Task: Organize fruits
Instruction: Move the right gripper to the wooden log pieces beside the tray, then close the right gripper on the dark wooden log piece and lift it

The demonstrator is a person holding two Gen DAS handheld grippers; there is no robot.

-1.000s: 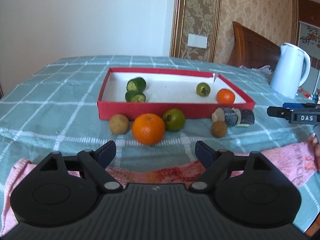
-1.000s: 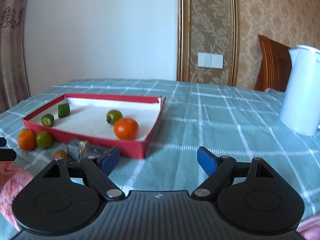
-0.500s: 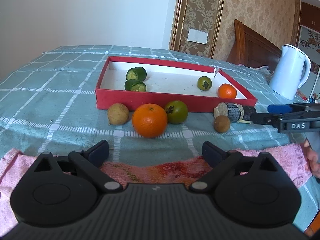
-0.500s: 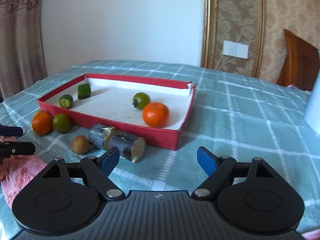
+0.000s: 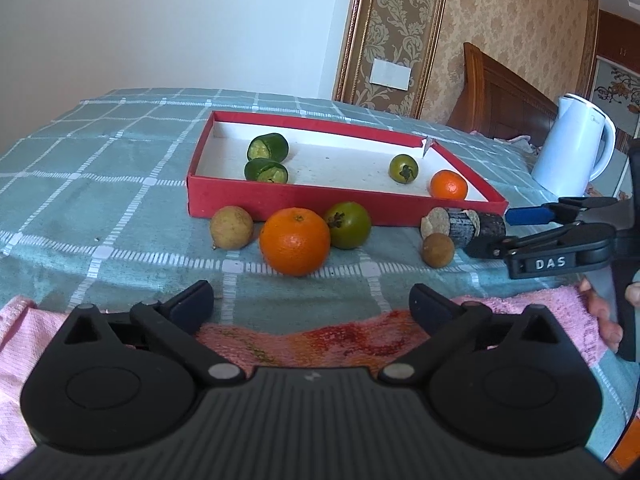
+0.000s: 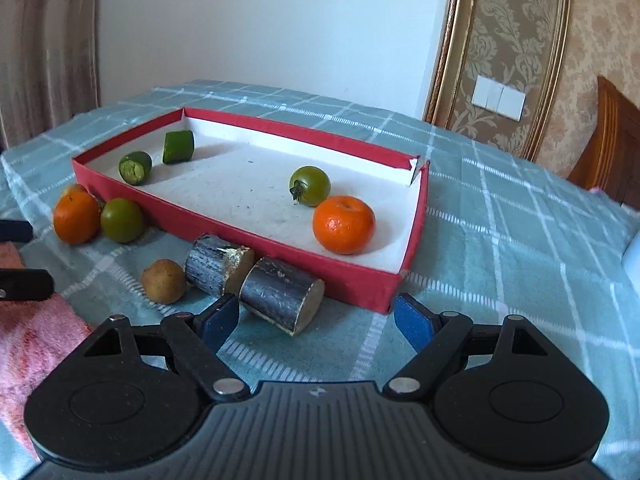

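Observation:
A red box [image 5: 280, 204] with a white floor holds two cucumber pieces [image 5: 267, 158], a green tomato [image 5: 403, 168] and a small orange [image 5: 448, 185]. In front of it lie a brown fruit [image 5: 231, 227], a large orange [image 5: 295, 241], another green tomato [image 5: 347, 225], a smaller brown fruit [image 5: 438, 250] and two dark sugarcane pieces [image 6: 248, 276]. My left gripper [image 5: 310, 300] faces the large orange from short of it, its jaws opening with nothing between them. My right gripper [image 6: 316, 316] is open, and the nearer sugarcane piece [image 6: 280, 294] lies at its mouth, untouched by the pads.
A pink towel [image 5: 360, 336] lies under the left gripper on the checked green cloth [image 5: 100, 184]. A white kettle [image 5: 572, 152] stands at the back right, before a wooden headboard [image 5: 500, 92]. A person's fingers [image 5: 600, 312] grip the right tool's handle.
The left jaws have spread wider. The right gripper has swung left and come up close to the sugarcane pieces, staying open at the same width.

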